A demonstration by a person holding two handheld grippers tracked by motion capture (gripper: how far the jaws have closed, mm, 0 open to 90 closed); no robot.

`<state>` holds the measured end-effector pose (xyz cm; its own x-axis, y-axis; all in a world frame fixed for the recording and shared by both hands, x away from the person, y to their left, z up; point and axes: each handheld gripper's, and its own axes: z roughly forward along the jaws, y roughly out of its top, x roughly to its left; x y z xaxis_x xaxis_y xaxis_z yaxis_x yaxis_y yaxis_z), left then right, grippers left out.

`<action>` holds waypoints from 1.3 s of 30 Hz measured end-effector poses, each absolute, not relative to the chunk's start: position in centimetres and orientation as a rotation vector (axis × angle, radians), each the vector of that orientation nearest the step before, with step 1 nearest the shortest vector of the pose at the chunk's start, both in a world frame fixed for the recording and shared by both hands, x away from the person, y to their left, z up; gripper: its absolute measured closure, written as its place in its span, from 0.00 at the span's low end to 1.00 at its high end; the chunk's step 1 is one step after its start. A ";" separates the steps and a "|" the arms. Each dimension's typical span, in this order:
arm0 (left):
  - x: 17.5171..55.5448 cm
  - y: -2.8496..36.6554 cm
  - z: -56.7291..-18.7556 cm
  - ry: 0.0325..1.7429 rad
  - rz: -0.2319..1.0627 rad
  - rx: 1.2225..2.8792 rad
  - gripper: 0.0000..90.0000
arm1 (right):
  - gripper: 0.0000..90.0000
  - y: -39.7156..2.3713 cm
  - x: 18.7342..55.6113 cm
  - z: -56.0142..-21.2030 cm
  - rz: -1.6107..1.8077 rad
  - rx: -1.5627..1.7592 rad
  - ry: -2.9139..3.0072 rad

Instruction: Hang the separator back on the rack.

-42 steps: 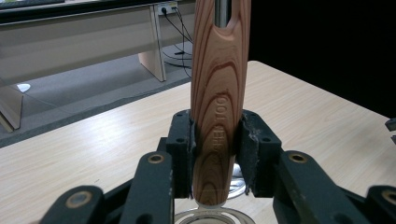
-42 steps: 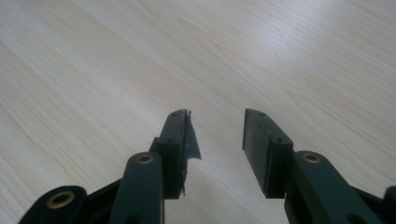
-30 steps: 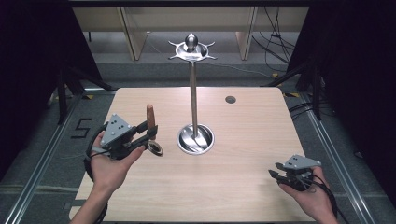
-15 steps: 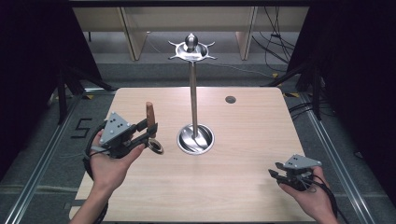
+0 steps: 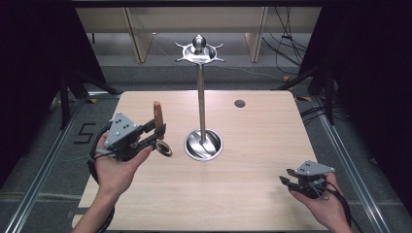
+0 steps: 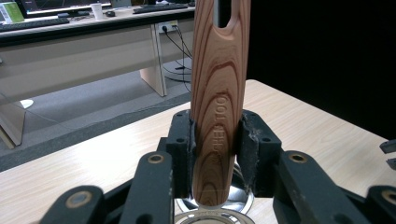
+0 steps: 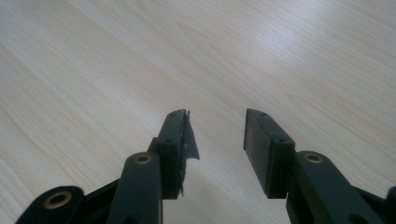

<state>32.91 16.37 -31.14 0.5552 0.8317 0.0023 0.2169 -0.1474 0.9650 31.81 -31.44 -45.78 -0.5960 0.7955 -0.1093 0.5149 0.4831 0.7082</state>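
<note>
A wooden handle (image 6: 217,100) is held upright, pinched by the left tool (image 5: 154,132) above the desk (image 5: 252,194). The right tool (image 7: 217,135) is spread, nothing gripped.

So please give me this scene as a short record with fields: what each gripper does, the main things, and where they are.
left gripper: shut on wooden handle, held upright
utensil end: a metal ring shows below the left gripper
right gripper: open, nothing between jaws, low over table
stand: metal pole on round base, hooks at top, mid table
hooks: nothing hangs on them
</note>
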 end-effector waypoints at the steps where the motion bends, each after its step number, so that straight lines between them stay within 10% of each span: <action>1: 32.9 16.2 -31.1 0.893 0.684 1.666 0.75 | 0.67 -31.4 31.8 -45.8 0.892 1.092 2.309; 39: 34.2 14.1 -29.8 0.832 0.707 1.669 0.75 | 0.66 -31.6 31.9 -45.8 0.879 1.060 2.314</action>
<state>34.20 14.11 -29.84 0.5770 0.8158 0.0384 0.1694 -0.1656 0.9715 31.87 -31.62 -45.78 -0.6063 0.7848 -0.1283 0.5018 0.5028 0.7038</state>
